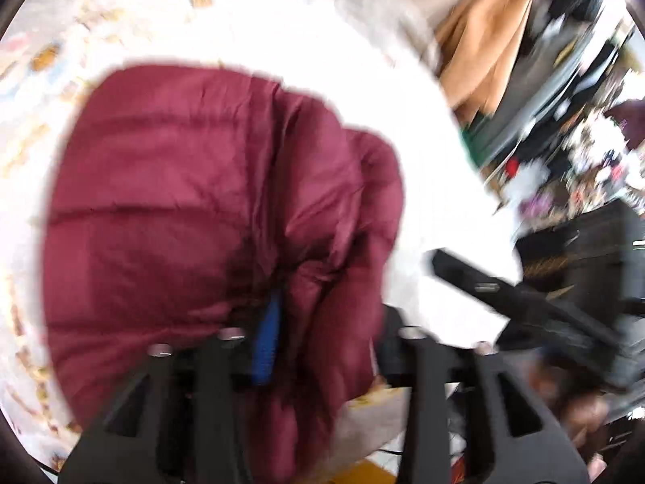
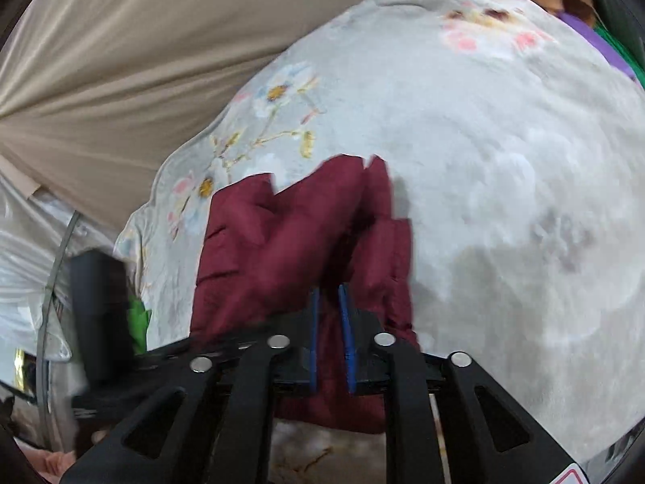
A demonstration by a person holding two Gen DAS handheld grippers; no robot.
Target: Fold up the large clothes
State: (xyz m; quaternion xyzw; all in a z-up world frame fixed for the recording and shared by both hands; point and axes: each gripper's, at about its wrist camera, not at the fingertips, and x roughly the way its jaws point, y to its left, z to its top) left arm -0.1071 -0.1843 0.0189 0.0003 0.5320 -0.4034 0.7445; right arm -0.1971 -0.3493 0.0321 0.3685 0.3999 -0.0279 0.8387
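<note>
Left gripper (image 1: 318,334): clamped on maroon jacket (image 1: 193,218).
Right gripper (image 2: 331,339): clamped on jacket edge.
Surface: floral blanket (image 2: 463,153).

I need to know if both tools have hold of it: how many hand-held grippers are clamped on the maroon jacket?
2. The left hand-held gripper pinches the maroon jacket at its near edge; the right hand-held gripper clamps a fold.

A pale floral blanket (image 2: 463,129) with printed daisies and pink blossoms covers the bed. Beyond its far left edge hangs a beige pleated curtain (image 2: 133,60). At far right, a tan garment (image 1: 483,48) hangs near cluttered dark shelves (image 1: 564,92), too blurred to read. Crinkled clear plastic (image 2: 24,250) lies at near left.
</note>
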